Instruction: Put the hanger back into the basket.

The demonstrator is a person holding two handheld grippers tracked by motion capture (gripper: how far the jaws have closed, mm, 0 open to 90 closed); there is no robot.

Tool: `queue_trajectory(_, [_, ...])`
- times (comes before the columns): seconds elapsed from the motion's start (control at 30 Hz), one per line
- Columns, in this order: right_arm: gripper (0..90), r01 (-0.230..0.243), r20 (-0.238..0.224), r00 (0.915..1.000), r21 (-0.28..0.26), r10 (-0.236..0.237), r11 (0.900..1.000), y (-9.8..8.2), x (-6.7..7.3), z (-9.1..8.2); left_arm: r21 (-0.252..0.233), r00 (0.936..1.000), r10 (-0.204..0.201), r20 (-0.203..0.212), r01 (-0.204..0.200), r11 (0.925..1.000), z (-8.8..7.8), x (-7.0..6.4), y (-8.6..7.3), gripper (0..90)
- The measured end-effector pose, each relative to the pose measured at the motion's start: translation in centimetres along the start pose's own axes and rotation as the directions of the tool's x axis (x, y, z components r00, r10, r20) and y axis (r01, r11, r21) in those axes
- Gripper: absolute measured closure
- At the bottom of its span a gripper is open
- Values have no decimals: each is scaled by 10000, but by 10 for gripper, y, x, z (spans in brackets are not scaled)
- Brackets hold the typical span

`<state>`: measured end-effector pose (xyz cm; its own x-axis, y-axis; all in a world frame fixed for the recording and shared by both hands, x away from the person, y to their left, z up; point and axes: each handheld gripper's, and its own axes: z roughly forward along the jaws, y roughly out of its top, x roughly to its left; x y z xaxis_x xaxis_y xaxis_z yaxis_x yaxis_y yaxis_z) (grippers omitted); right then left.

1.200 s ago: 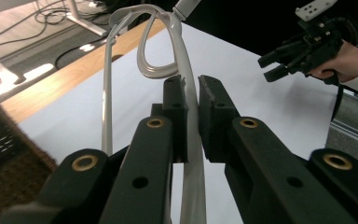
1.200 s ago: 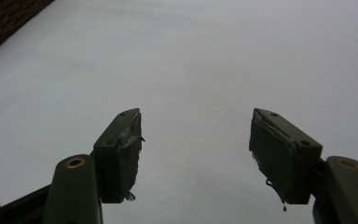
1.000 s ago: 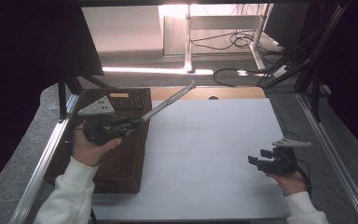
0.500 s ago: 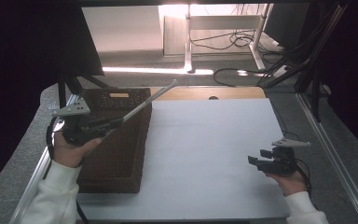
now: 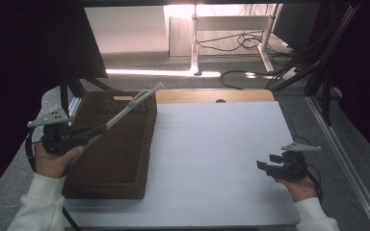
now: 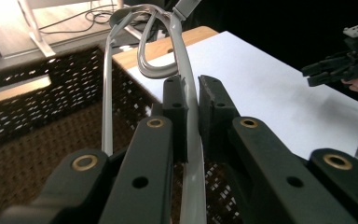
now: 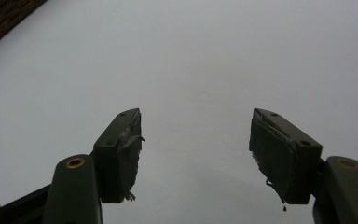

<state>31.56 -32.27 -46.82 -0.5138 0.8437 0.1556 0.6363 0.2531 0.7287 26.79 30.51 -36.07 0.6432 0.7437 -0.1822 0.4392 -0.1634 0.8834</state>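
- Overhead, the left gripper (image 5: 84, 136) sits at the left edge of the table, held in the person's left hand (image 5: 52, 159), with its grey three-cornered plate on top; a white sleeve (image 5: 36, 204) covers the forearm below it
- its jaws are closed on a long pale grey metal utensil with looped wire handles (image 5: 131, 107); in the left gripper view the two black pads (image 6: 176, 116) pinch one thin arm of the utensil (image 6: 177, 56) between them, with barely any gap left
- the utensil slants up and away from the gripper, above the dark brown woven rectangular basket (image 5: 120, 159); its far tip reaches over the basket's far right corner; whether it touches the rim there I cannot tell
- the basket stands on the left part of the white sheet covering the table (image 5: 221, 159); its far wall has a slot-shaped handle opening (image 6: 16, 88), seen bright in the left gripper view
- the right gripper (image 5: 266, 167) is well apart from the basket, near the sheet's right edge, held low in the person's right hand (image 5: 298, 185)
- its jaws stand wide open with nothing between them; the right gripper view looks down past the black pads (image 7: 126, 149) onto bare white sheet (image 7: 191, 60), with a sliver of the basket (image 7: 4, 16) at the top left corner
- a strip of wooden tabletop (image 5: 212, 96) shows beyond the sheet's far edge
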Motion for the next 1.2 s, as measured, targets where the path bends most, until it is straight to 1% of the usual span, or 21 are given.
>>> queue_trajectory(0.07, [346,2,-5,10000,20,-2,10000,0,0,0,-117,9999,-109,-29,109,9999,-3,4,-5,828])
queue_trajectory(0.23, [345,-6,-9,10000,59,6,10000,0,0,1,-176,9997,-217,-104,215,9996,-11,12,-13,828])
queue_trajectory(0.37, [346,-31,3,10000,63,31,10000,0,0,1,-134,9994,-302,-155,300,9995,-15,17,-19,827])
queue_trajectory(0.47, [345,-38,15,10000,73,38,10000,0,-1,1,-29,9993,-357,-119,356,9994,-16,21,-23,828])
queue_trajectory(0.67, [345,-41,22,10000,83,41,10000,0,-1,2,-154,9988,-472,132,474,9988,-15,28,-31,827])
queue_trajectory(0.8, [345,-33,23,10000,104,33,9999,0,-2,2,-157,9984,-530,218,534,9985,-16,30,-34,827])
queue_trajectory(0.87, [345,-31,14,10000,112,31,9999,0,-2,2,-135,9987,-463,224,466,9988,-16,30,-35,827])
queue_trajectory(1.0, [345,-31,3,10000,143,30,9999,-1,-2,3,-106,9986,-460,248,463,9989,-16,31,-38,827])
queue_trajectory(1.2, [345,-20,13,10000,164,20,9999,-1,-2,3,-151,9973,-651,341,657,9977,-17,36,-46,827])
